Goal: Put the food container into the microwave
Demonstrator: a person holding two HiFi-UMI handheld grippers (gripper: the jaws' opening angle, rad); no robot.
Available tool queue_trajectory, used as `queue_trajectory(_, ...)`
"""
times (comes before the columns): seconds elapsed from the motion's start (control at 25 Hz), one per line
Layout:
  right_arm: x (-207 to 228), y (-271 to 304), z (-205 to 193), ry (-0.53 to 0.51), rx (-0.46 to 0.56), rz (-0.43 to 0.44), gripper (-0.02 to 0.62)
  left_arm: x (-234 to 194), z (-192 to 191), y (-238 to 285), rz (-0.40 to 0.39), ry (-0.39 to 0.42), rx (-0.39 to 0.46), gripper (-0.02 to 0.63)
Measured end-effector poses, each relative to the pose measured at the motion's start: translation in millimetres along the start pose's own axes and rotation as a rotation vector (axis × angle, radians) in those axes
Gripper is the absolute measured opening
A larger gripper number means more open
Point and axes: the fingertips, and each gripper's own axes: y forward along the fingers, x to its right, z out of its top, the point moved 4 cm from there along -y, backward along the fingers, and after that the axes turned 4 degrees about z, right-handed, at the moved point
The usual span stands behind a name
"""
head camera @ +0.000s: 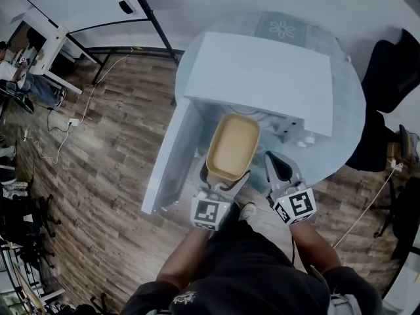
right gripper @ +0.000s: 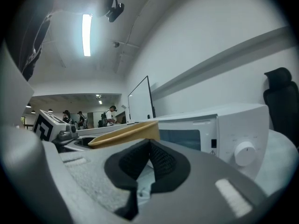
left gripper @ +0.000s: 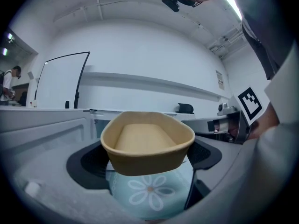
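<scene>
The tan oblong food container (head camera: pixel 233 146) is empty and held level just in front of the white microwave (head camera: pixel 262 77), its far end at the opening. My left gripper (head camera: pixel 222 184) is shut on the container's near rim. In the left gripper view the container (left gripper: pixel 147 141) sits between the black pads (left gripper: pixel 88 162), above the flowered table top (left gripper: pixel 149 195). The microwave door (head camera: pixel 167 156) stands swung open to the left. My right gripper (head camera: pixel 277 166) hangs to the right of the container, shut on nothing. In the right gripper view its pads (right gripper: pixel 161 160) meet, with the container's rim (right gripper: pixel 126 133) behind them and the microwave (right gripper: pixel 224 134) to the right.
The microwave stands on a round pale-blue table (head camera: pixel 344 130). A black chair (head camera: pixel 394 64) is at the right and a whiteboard on a stand (head camera: pixel 85 2) at the upper left. Cables (head camera: pixel 62 126) trail over the wooden floor, where people stand at the far left.
</scene>
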Motion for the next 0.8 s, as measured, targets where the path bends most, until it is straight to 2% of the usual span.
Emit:
queue_trajectory(0.28, 12.9, 8.9, -21.1, 0.013, -0.026, -0.029, 0.001, -13.6, -28.1, 24.9, 0.017, -0.031, -0.017, 0.517)
queue_trajectory(0.8, 41.1, 34.7, -62.2, 0.067, -0.058, -0.087, 0.002, -38.8, -76.3, 77.0, 0.064, -0.02, -0.092, 0.517)
